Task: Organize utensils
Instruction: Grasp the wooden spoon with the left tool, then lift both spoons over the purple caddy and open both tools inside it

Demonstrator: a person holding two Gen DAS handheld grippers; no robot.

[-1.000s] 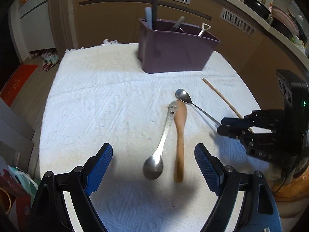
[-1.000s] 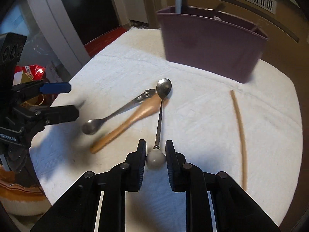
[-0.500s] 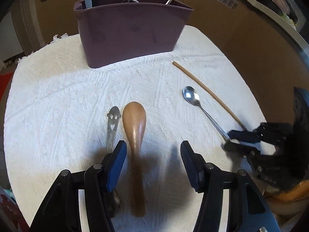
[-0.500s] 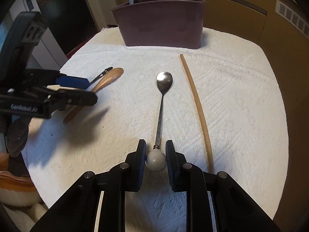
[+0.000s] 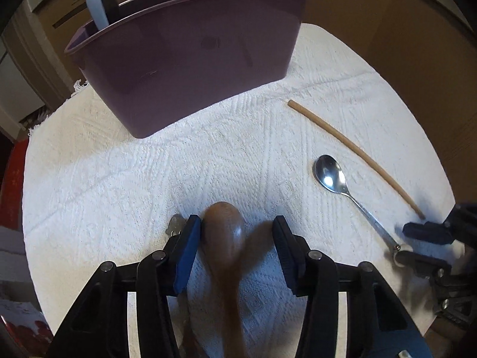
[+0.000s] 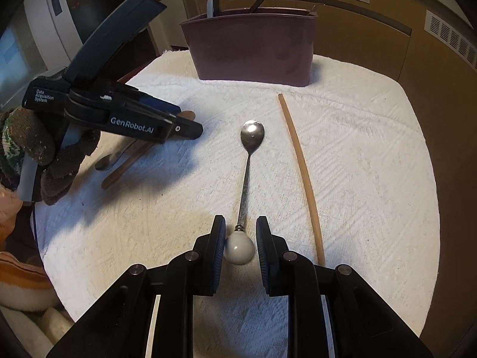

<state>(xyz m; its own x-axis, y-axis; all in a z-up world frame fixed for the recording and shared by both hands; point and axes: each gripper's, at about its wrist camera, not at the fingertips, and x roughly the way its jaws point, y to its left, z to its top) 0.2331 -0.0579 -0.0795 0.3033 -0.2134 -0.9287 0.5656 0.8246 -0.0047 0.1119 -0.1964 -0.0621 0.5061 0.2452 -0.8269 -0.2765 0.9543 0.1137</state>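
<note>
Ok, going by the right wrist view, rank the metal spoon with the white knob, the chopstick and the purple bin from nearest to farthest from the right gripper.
1. Metal spoon: its white knob sits between the right gripper fingers, bowl pointing away.
2. Chopstick: lying just right of the spoon, near end beside the gripper.
3. Purple bin: standing at the far edge of the white cloth.

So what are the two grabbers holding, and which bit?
The right gripper pinches the metal spoon by its white ball end. The left gripper, closing around the wooden spoon, isn't gripping yet.
</note>
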